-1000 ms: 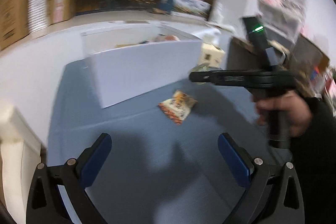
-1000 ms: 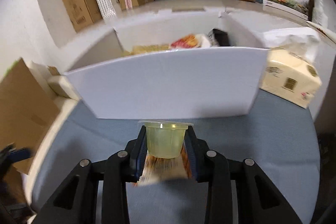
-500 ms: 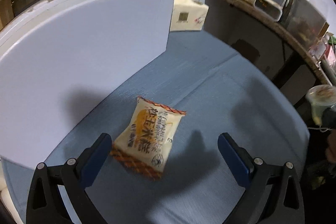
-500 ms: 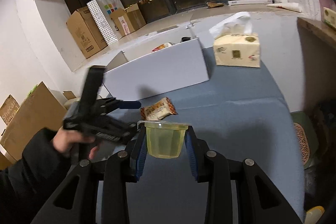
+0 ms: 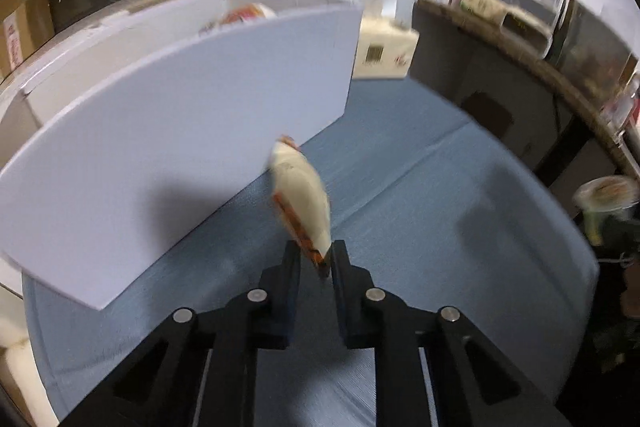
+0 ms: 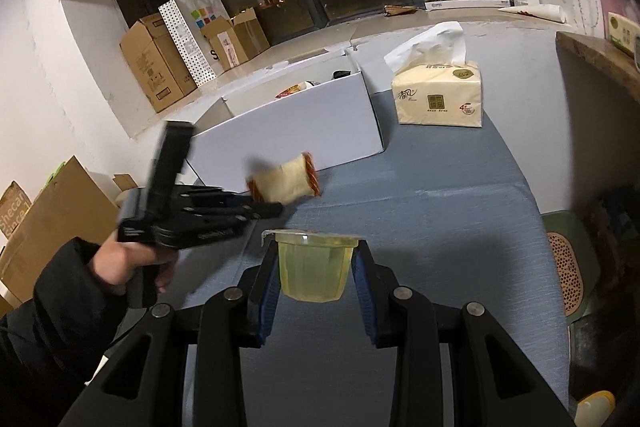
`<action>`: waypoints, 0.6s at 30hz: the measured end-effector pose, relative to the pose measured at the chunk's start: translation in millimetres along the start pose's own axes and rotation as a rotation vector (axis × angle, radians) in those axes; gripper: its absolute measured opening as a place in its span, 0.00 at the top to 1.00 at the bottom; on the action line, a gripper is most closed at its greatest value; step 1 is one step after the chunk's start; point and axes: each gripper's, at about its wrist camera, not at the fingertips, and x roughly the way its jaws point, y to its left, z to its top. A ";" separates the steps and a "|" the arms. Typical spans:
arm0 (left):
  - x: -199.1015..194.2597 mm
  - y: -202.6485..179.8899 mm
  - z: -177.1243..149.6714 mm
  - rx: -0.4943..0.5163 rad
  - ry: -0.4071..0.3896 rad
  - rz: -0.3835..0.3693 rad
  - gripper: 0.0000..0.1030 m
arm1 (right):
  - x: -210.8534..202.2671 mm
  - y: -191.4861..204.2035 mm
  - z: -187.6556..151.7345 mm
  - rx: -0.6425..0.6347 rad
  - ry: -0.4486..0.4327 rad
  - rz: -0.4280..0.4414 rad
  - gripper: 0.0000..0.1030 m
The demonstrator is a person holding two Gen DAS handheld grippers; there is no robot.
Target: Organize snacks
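Fingers of the left gripper (image 5: 315, 259) are pinched nearly together on one sealed edge of a cream snack packet with orange crimped ends (image 5: 301, 195), lifting it off the blue-grey cloth worktop (image 5: 440, 227), just in front of the white cardboard box (image 5: 168, 131). A beige tissue pack (image 5: 384, 53) stands past the box's far corner.

From the right wrist, the right gripper (image 6: 314, 271) has its fingers clamped on a clear yellow jelly cup with a film lid (image 6: 312, 263), held above the worktop (image 6: 440, 211). The left gripper (image 6: 269, 209) carries the packet (image 6: 285, 180) near the box's (image 6: 304, 135) front wall; other snacks lie inside the box.
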 end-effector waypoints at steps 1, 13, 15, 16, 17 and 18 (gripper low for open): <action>-5.9 -1.2 -2.3 0.001 -0.015 0.004 0.83 | 1.5 1.4 -0.2 -0.004 0.004 0.004 0.64; -15.8 9.0 -20.5 -0.081 0.004 0.092 0.17 | 11.4 12.2 -4.8 -0.036 0.031 0.019 0.64; -23.3 7.5 -19.3 -0.067 -0.032 0.058 0.10 | 11.3 11.1 -5.2 -0.031 0.030 0.023 0.63; -23.1 6.2 -16.5 -0.059 -0.032 0.045 0.10 | 11.5 10.9 -5.3 -0.031 0.031 0.025 0.64; -19.3 4.7 -11.8 -0.048 -0.019 0.058 0.09 | 11.8 10.9 -5.5 -0.030 0.032 0.027 0.64; -15.4 3.0 -7.6 -0.037 -0.008 0.073 0.09 | 12.6 10.6 -5.7 -0.028 0.032 0.028 0.64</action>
